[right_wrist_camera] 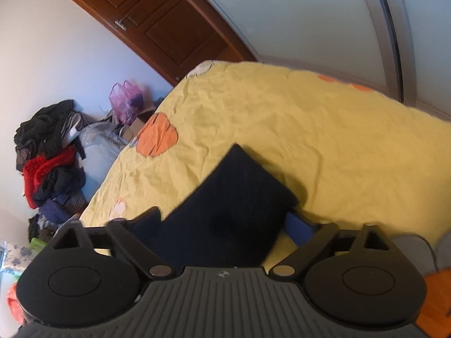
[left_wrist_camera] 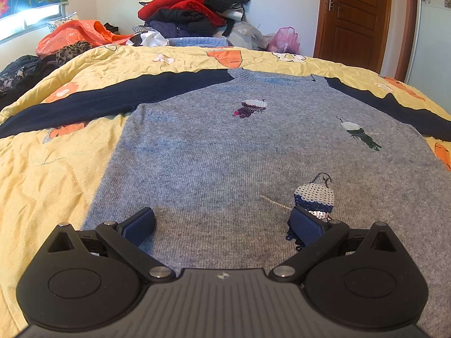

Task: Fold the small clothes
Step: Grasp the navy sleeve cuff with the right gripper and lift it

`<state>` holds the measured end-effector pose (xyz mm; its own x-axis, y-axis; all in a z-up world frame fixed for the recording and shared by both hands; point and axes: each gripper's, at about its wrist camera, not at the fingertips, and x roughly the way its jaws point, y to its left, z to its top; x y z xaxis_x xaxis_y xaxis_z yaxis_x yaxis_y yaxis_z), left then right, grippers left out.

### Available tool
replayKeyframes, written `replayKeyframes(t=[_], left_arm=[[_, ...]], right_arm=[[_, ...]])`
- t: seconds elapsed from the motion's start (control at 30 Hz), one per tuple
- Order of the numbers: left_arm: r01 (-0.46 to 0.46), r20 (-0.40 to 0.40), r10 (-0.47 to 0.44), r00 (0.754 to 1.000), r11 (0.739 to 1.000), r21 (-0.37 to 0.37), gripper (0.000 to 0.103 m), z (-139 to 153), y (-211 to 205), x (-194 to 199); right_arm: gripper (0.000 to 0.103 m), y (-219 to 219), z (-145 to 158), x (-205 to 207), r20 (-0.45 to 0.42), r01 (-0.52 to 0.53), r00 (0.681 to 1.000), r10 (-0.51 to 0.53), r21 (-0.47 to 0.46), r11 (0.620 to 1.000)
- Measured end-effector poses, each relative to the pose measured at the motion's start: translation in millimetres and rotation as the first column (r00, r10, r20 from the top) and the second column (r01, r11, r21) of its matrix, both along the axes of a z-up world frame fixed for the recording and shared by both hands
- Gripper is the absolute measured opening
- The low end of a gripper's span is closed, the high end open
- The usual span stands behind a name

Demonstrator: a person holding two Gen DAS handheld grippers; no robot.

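A grey knit sweater [left_wrist_camera: 214,152] with navy sleeves lies flat, front up, on a yellow floral quilt [left_wrist_camera: 42,174]. It has sequin bird patches; one patch [left_wrist_camera: 314,197] is just beyond my left gripper's right finger. My left gripper [left_wrist_camera: 222,224] is open and empty, low over the sweater's hem. Its left sleeve [left_wrist_camera: 84,101] stretches out to the left. In the right wrist view, my right gripper [right_wrist_camera: 225,225] is open, and the cuff end of the navy right sleeve [right_wrist_camera: 228,197] lies between its spread fingers on the quilt [right_wrist_camera: 324,129].
A tall pile of red and dark clothes [left_wrist_camera: 191,8] stands behind the bed, also in the right wrist view [right_wrist_camera: 50,166]. An orange plastic bag [left_wrist_camera: 76,33] and a pink bag [left_wrist_camera: 284,39] sit at the back. A brown door [left_wrist_camera: 355,17] is at far right.
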<state>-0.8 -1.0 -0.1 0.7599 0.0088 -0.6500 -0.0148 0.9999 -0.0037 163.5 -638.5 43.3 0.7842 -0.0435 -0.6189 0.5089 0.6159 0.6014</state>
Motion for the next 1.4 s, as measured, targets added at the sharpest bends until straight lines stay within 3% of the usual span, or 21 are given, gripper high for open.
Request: replayKeyframes(t=[0.03, 0.07, 0.27, 0.4, 0.5, 0.63, 0.73, 0.8, 0.87, 0.9, 0.97, 1.1, 1.17, 1.23, 1.3, 1.33, 1.37, 1.4], left_arm=[[0.0, 0.0, 0.0, 1.0, 1.0, 0.0, 0.103, 0, 0, 0], [0.0, 0.0, 0.0, 1.0, 1.0, 0.0, 0.103, 0, 0, 0], [0.0, 0.0, 0.0, 1.0, 1.0, 0.0, 0.103, 0, 0, 0], [0.0, 0.0, 0.0, 1.0, 1.0, 0.0, 0.103, 0, 0, 0], [0.0, 0.0, 0.0, 1.0, 1.0, -0.001, 0.103, 0, 0, 1], [0.0, 0.0, 0.0, 1.0, 1.0, -0.001, 0.103, 0, 0, 1], [0.0, 0.001, 0.0, 1.0, 1.0, -0.001, 0.103, 0, 0, 0], [0.0, 0.001, 0.0, 1.0, 1.0, 0.0, 0.103, 0, 0, 1], [-0.001, -0.001, 0.001, 1.0, 1.0, 0.002, 0.103, 0, -1, 1], [-0.003, -0.001, 0.003, 1.0, 1.0, 0.001, 0.103, 0, -1, 1], [-0.009, -0.002, 0.009, 1.0, 1.0, 0.002, 0.103, 0, -3, 2], [-0.025, -0.017, 0.026, 1.0, 1.0, 0.006, 0.103, 4, -7, 8], [-0.014, -0.029, 0.013, 1.0, 1.0, -0.019, 0.103, 12, -9, 22], [0.016, -0.031, -0.019, 0.999, 0.995, -0.094, 0.103, 28, -12, 48], [0.031, -0.017, -0.036, 0.999, 0.966, -0.255, 0.103, 46, -11, 79], [0.043, -0.014, -0.051, 0.999, 0.935, -0.353, 0.103, 51, -9, 95], [0.062, -0.016, -0.079, 0.997, 0.883, -0.466, 0.103, 53, -9, 112], [0.07, -0.032, -0.108, 0.994, 0.814, -0.577, 0.103, 51, -10, 131]], right_arm=[[0.044, 0, -1, 5, -0.013, 0.012, 1.0, -0.012, -0.003, 1.0], [0.022, 0, -4, 8, -0.036, 0.024, 0.999, -0.024, -0.005, 1.0], [0.022, 25, 8, -1, 0.045, 0.038, 0.998, -0.033, -0.127, 0.991], [0.022, 83, 32, -7, 0.146, -0.069, 0.984, 0.098, -0.192, 0.979], [0.022, 159, 37, 1, 0.144, -0.255, 0.943, 0.3, -0.266, 0.93], [0.022, 256, 12, 23, 0.042, -0.492, 0.852, 0.522, -0.28, 0.824], [0.029, 296, -4, 31, -0.043, -0.543, 0.826, 0.562, -0.326, 0.774], [0.046, 303, 0, 21, -0.036, -0.514, 0.841, 0.539, -0.365, 0.777], [0.073, 293, 6, 6, 0.023, -0.488, 0.853, 0.522, -0.32, 0.812], [0.078, 287, 8, -4, 0.056, -0.485, 0.853, 0.519, -0.281, 0.828], [0.097, 288, 7, -21, 0.085, -0.52, 0.828, 0.554, -0.251, 0.817], [0.101, 310, -7, -55, 0.003, -0.553, 0.803, 0.596, -0.37, 0.746], [0.103, 314, -8, -57, -0.03, -0.559, 0.807, 0.59, -0.362, 0.746], [0.103, 316, -12, -61, -0.018, -0.558, 0.802, 0.597, -0.379, 0.738], [0.103, 315, -18, -65, 0.02, -0.548, 0.799, 0.601, -0.387, 0.741], [0.103, 312, -18, -66, 0.039, -0.547, 0.798, 0.601, -0.37, 0.751], [0.103, 308, -18, -65, 0.058, -0.549, 0.796, 0.602, -0.35, 0.759], [0.103, 302, -17, -65, 0.082, -0.551, 0.794, 0.603, -0.325, 0.769]])
